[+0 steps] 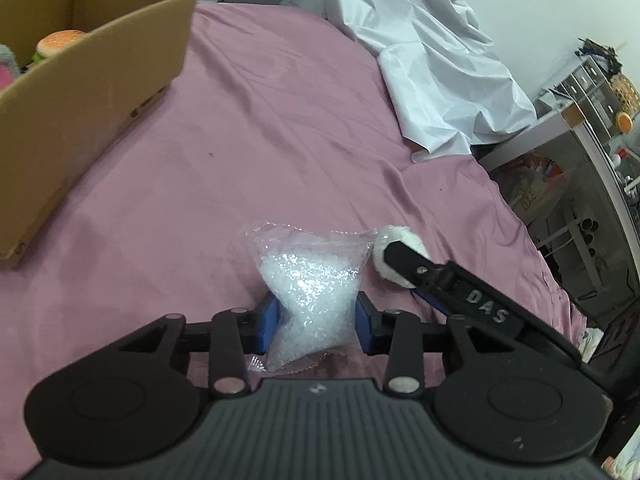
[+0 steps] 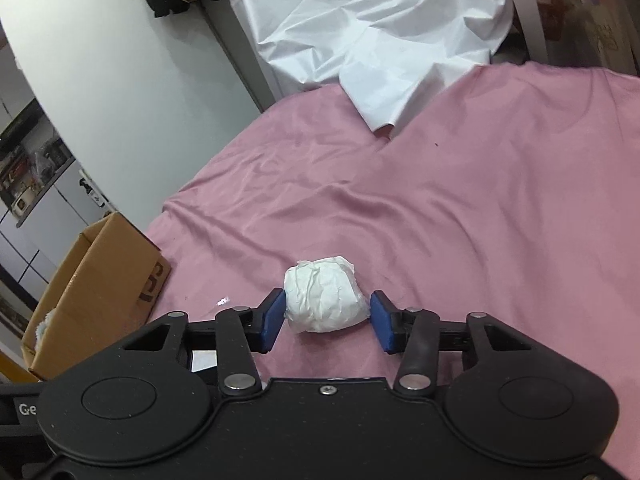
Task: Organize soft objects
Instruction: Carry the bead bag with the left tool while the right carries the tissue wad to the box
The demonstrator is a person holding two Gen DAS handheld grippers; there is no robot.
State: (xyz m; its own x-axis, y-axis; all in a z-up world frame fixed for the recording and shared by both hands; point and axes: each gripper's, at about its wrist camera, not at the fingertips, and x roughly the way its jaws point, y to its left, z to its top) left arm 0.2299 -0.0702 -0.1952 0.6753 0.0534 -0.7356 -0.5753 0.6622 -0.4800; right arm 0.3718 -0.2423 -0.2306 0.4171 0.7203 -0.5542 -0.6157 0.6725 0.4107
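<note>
- Left gripper (image 1: 316, 322): both blue pads press into the waist of a clear plastic bag of translucent pellets (image 1: 310, 280), pinching it narrow. The gripper is clenched on this bag.
- The bag lies on the pink bedsheet (image 1: 280, 128), its crimped top edge pointing away from the camera and its lower edge reaching back toward the gripper body.
- Right gripper (image 2: 327, 318): the blue pads stand on either side of a crumpled white paper wad (image 2: 324, 300). The left pad touches or nearly touches the wad; a narrow gap shows at the right pad (the jaws bracket the wad without squeezing it, so the gripper reads as released).
- The wad rests on the pink bedsheet, just beside the bag of pellets. In the left wrist view, one black finger of the right gripper lies across it.
- Cardboard box (image 1: 80, 92): open-topped, standing on the bedsheet to the left, well apart from both grippers. Inside it, a plush hamburger (image 1: 60, 44) shows above the rim (other contents at the frame edge are too cropped to identify).
- White sheet (image 1: 424, 52): crumpled at the far end of the bed, draping onto the pink bedsheet.
- A shelving unit (image 1: 592, 92) stands at the right beyond the bed edge.
</note>
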